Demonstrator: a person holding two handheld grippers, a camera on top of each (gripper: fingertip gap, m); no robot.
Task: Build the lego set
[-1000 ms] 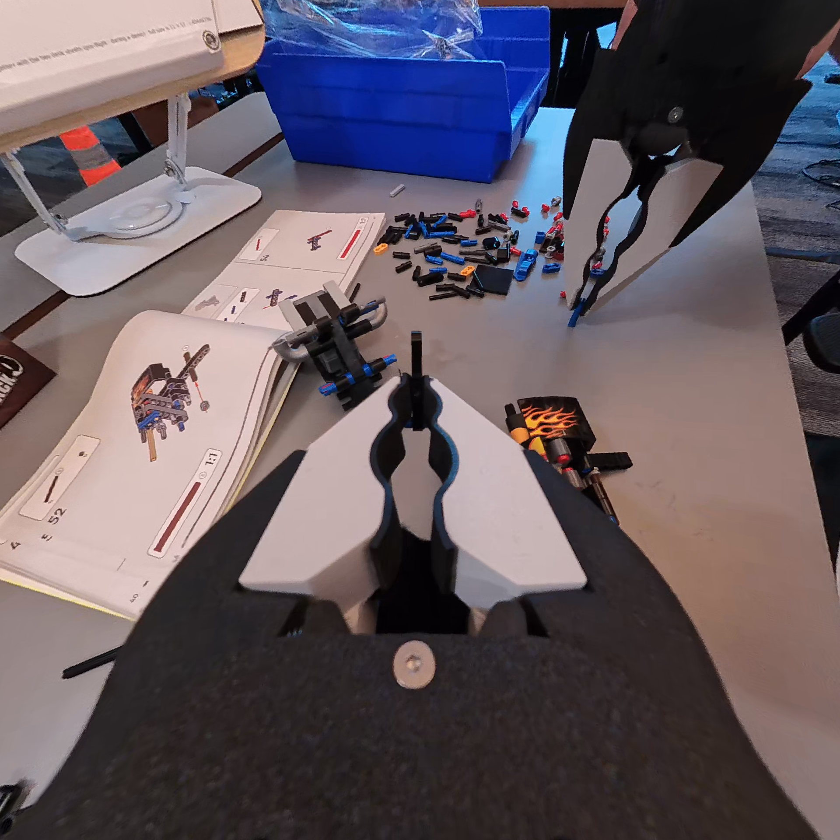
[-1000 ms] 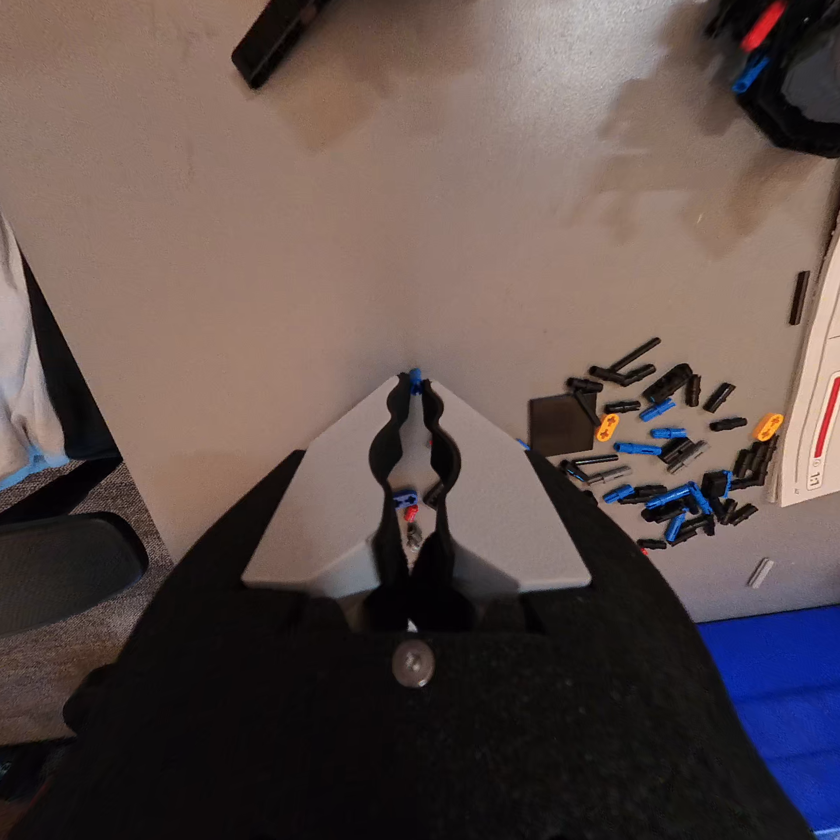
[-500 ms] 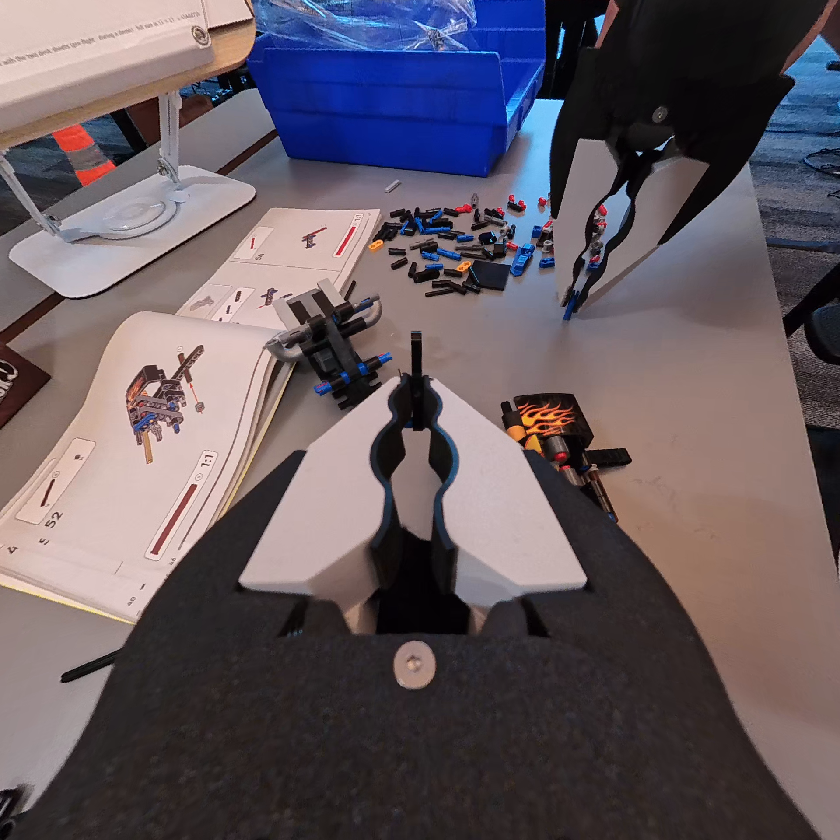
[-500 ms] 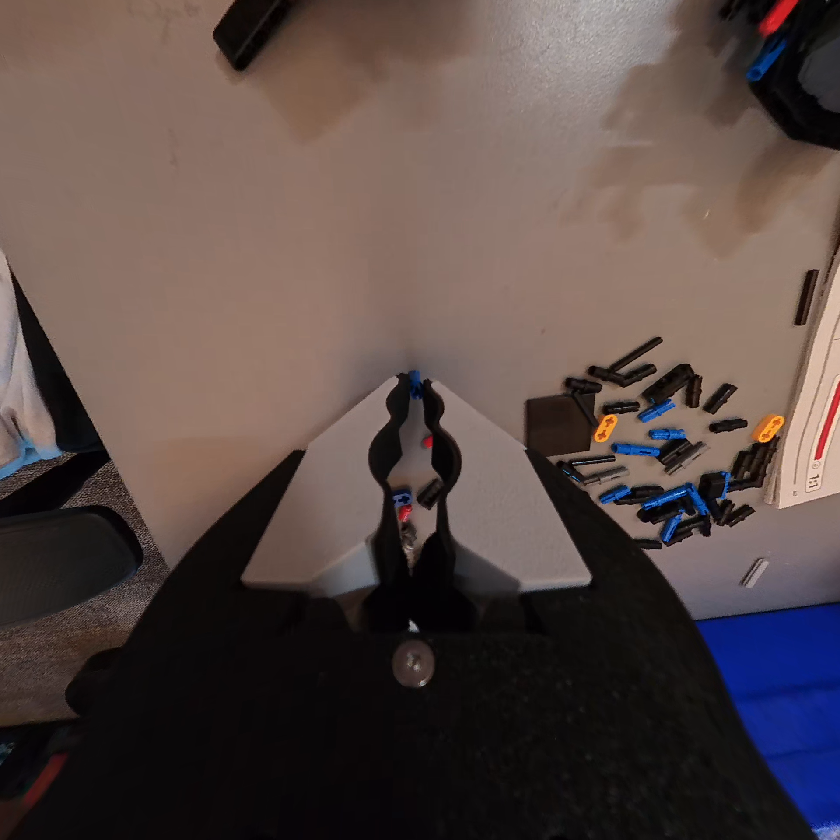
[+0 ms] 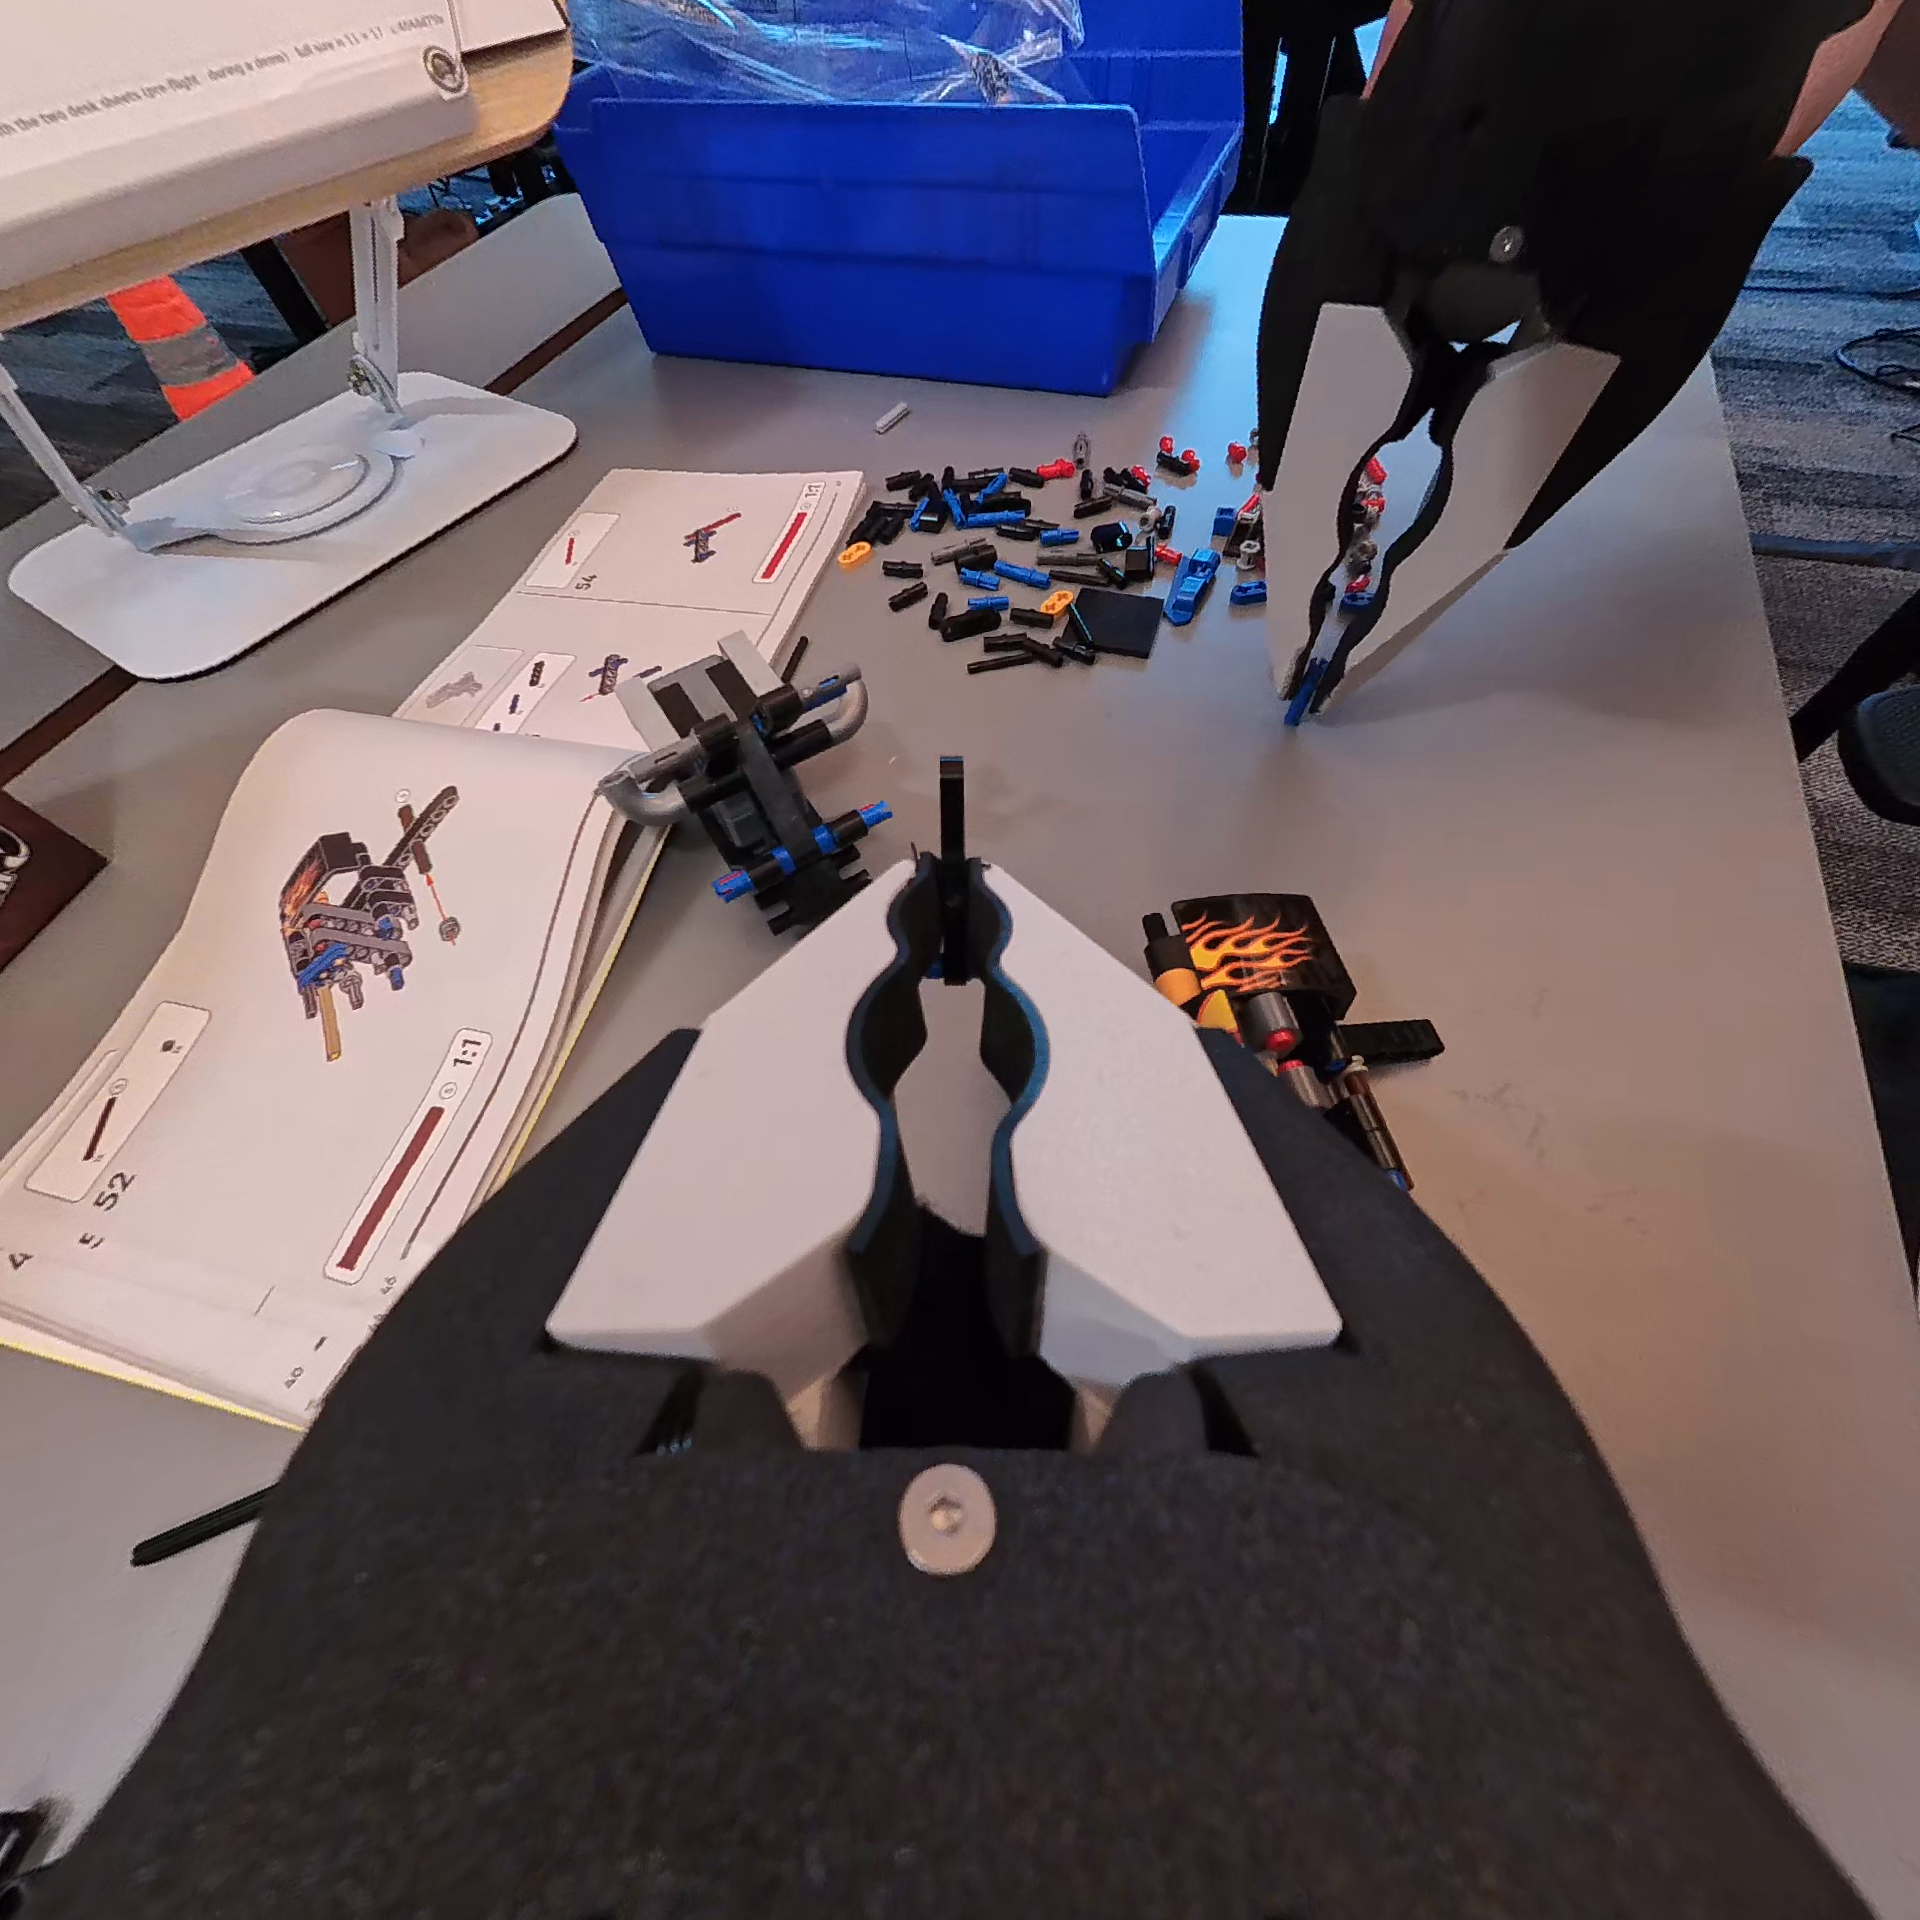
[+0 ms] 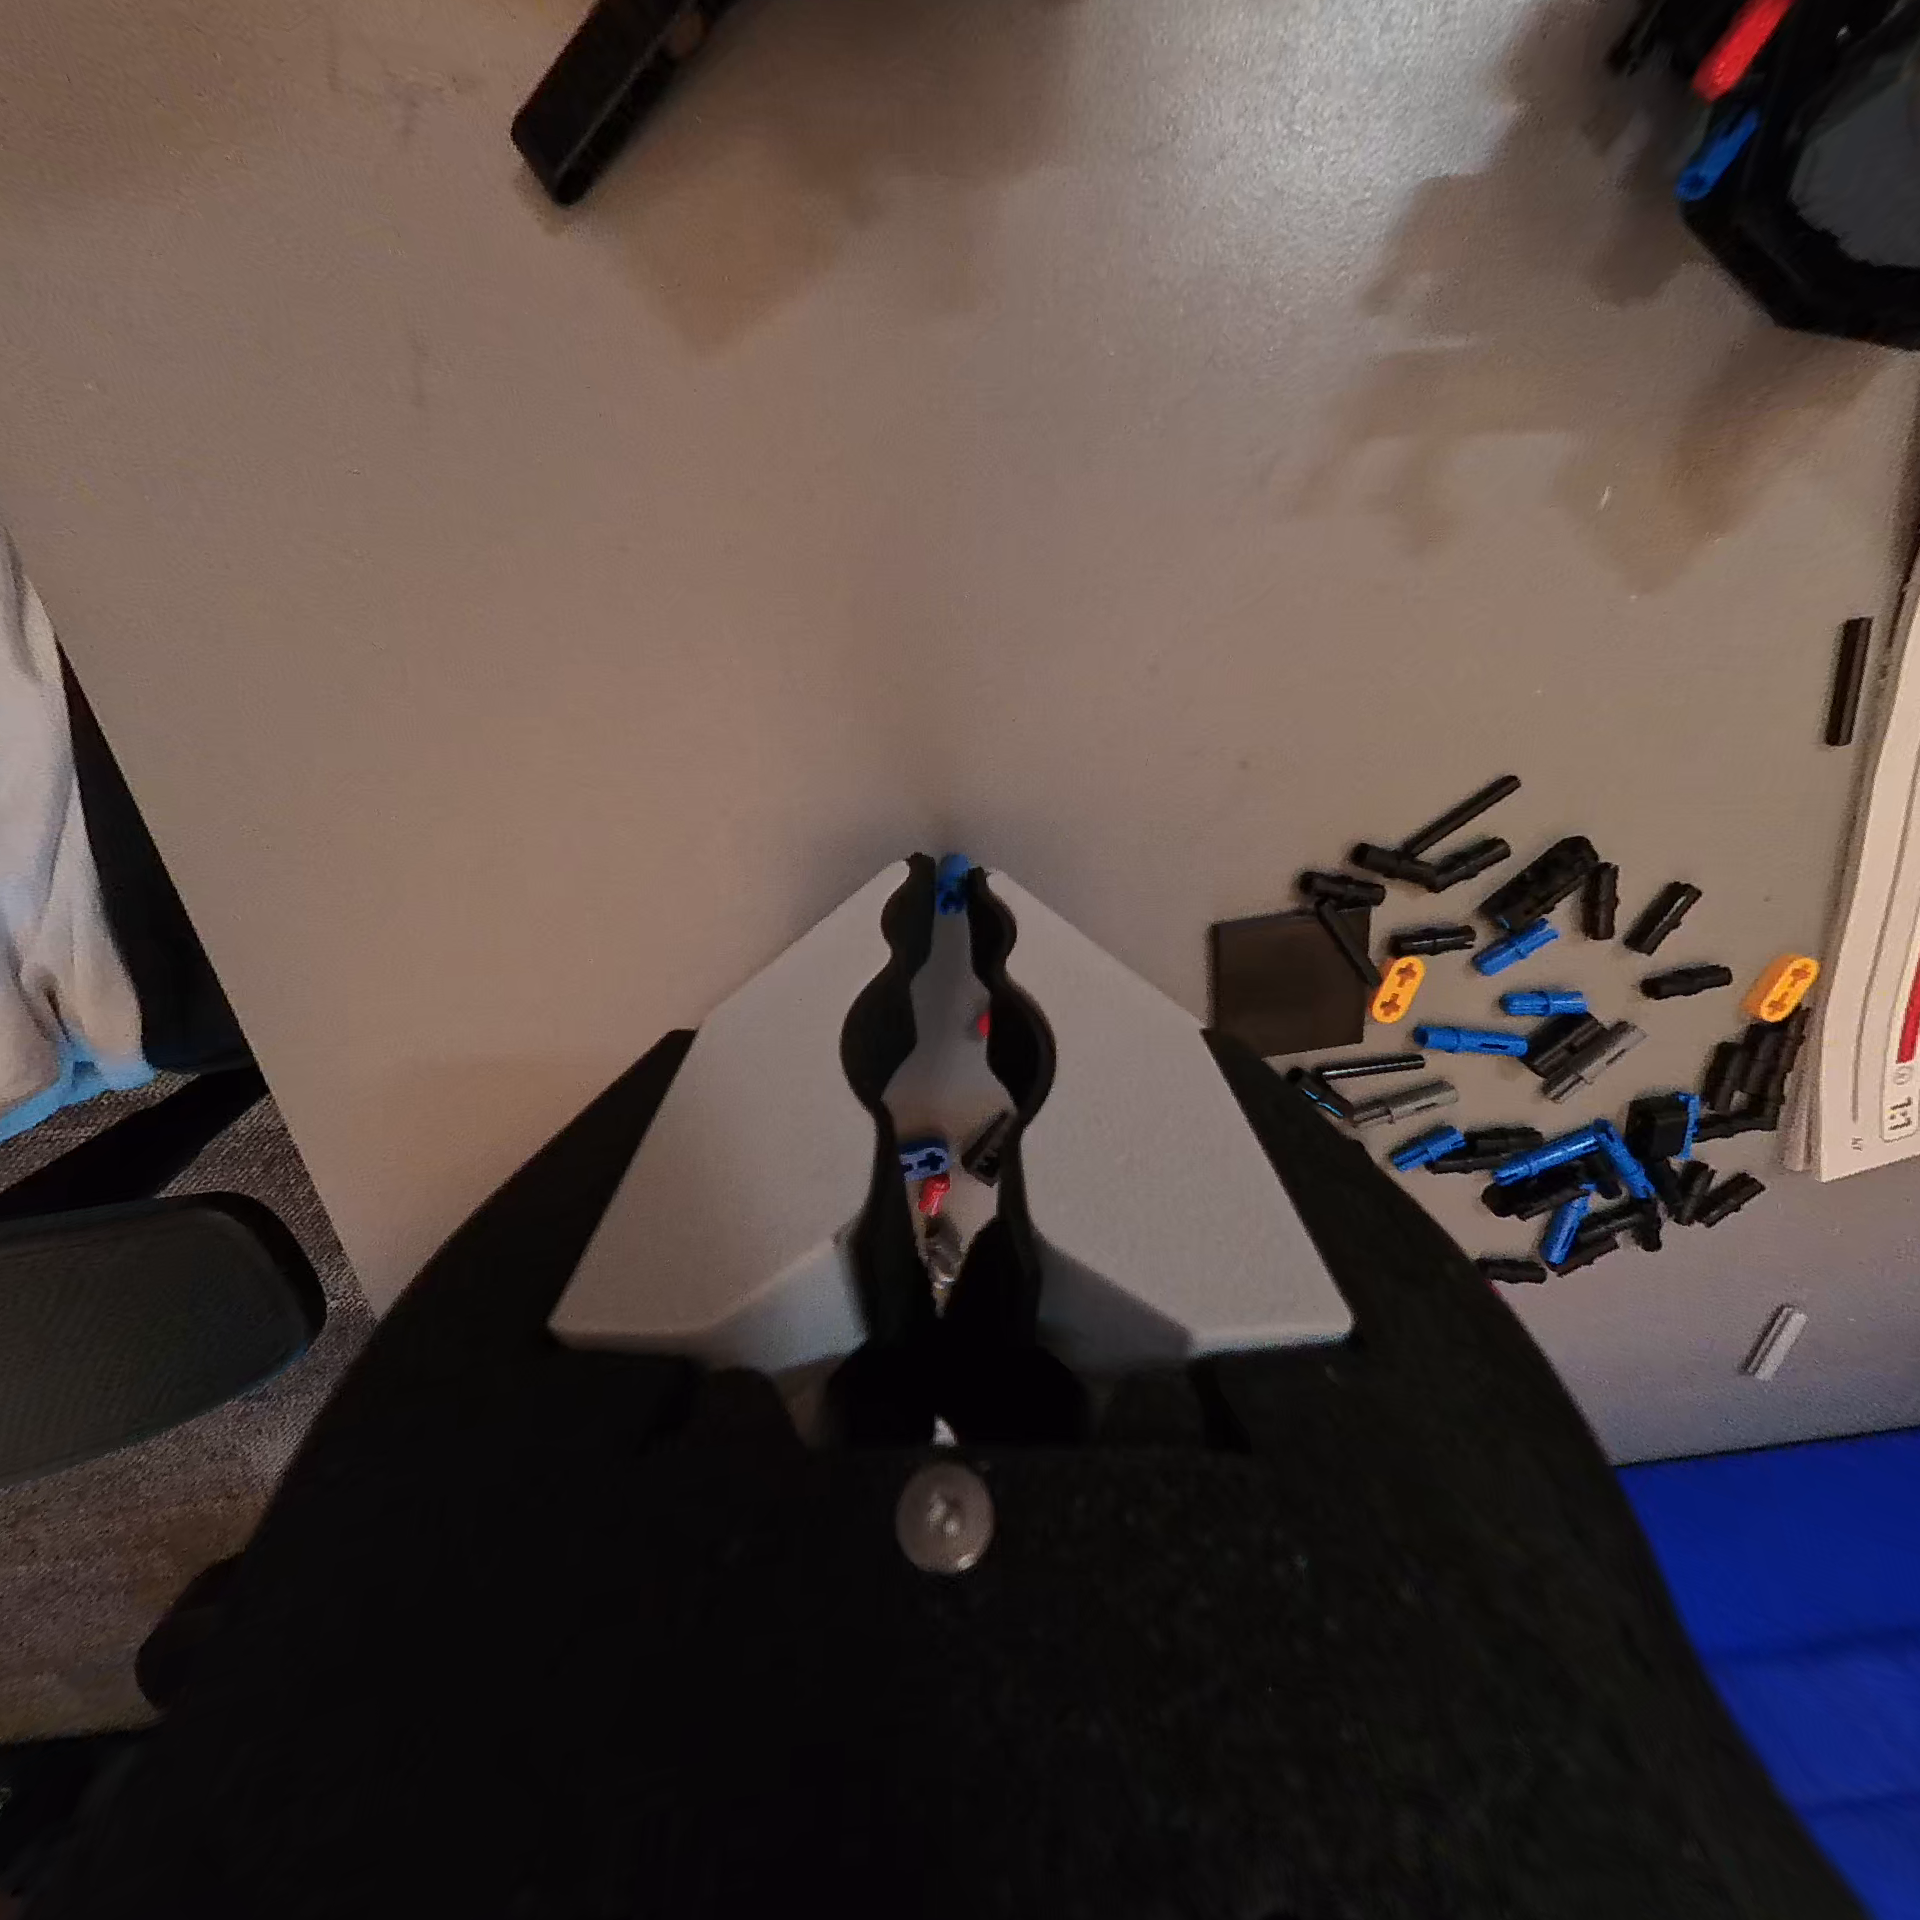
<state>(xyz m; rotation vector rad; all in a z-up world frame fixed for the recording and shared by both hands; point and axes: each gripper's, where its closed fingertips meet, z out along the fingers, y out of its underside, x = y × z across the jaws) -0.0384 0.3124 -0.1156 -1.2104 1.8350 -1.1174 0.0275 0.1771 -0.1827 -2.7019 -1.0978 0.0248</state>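
Note:
My left gripper (image 5: 951, 883) is shut on a thin black lego beam (image 5: 951, 821) that stands upright out of its tips, above the grey table (image 5: 1455, 883). My right gripper (image 6: 949, 878) is shut on a small blue pin (image 6: 950, 883), tips down just above the table; it also shows in the left wrist view (image 5: 1304, 696), right of the loose parts pile (image 5: 1039, 551). A black and grey sub-assembly with blue pins (image 5: 758, 769) lies by the open instruction booklet (image 5: 312, 987). A flame-printed assembly (image 5: 1262, 966) lies right of my left gripper.
A blue bin (image 5: 894, 229) with a clear bag stands at the back. A white stand (image 5: 260, 499) is at the back left. The parts pile (image 6: 1558, 1039) and booklet edge (image 6: 1870, 987) lie to the right in the right wrist view. A black beam (image 6: 613, 104) lies beyond. There is about 15 cm between the tips of the two grippers.
My right gripper with the blue pin has shifted slightly over the table near the parts pile. My left gripper keeps holding the black beam almost still.

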